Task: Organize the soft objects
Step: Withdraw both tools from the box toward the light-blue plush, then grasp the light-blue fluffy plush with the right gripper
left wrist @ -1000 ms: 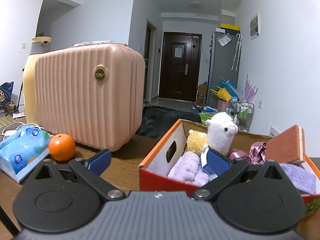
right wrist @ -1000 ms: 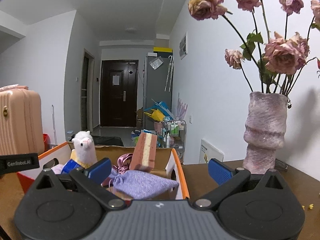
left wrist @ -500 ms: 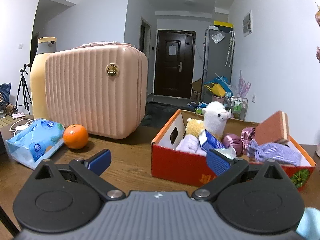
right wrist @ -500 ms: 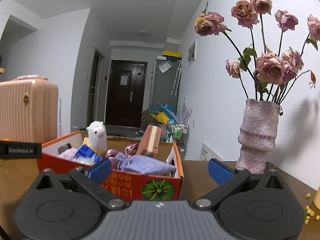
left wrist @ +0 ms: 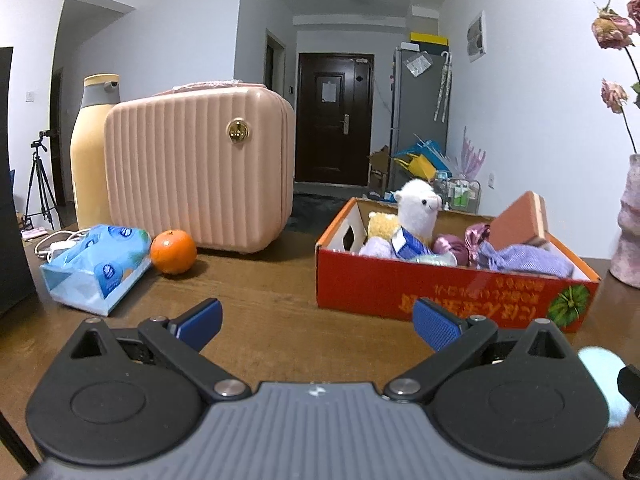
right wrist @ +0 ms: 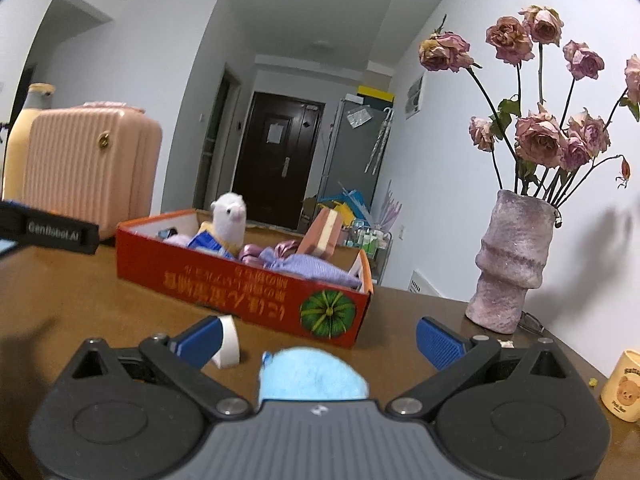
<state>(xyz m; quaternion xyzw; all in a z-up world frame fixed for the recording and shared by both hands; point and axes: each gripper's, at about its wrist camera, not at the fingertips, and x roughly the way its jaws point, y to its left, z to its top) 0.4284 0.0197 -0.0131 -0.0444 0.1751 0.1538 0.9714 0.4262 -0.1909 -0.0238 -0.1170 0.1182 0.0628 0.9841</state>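
A red cardboard box (left wrist: 448, 292) (right wrist: 240, 288) stands on the brown table, holding a white alpaca plush (left wrist: 418, 210) (right wrist: 229, 216), a purple pouch (left wrist: 524, 260) (right wrist: 316, 268), a sponge block (left wrist: 520, 220) and other soft items. My left gripper (left wrist: 316, 320) is open and empty, low over the table in front of the box. My right gripper (right wrist: 320, 338) is open too. A light-blue fuzzy thing (right wrist: 312, 374) (left wrist: 604, 384) lies on the table close under it, between the fingers but not held. A small white piece (right wrist: 228, 342) sits by its left finger.
A pink ribbed case (left wrist: 200, 176) and a tall yellow bottle (left wrist: 94, 152) stand at the left, with an orange (left wrist: 173, 246) and a blue tissue pack (left wrist: 96, 264) before them. A vase of dried roses (right wrist: 512, 264) and a small yellow cup (right wrist: 622, 386) stand right.
Both grippers have pulled back from the box toward the table's near side. The light-blue fuzzy thing has come into view under the right gripper.
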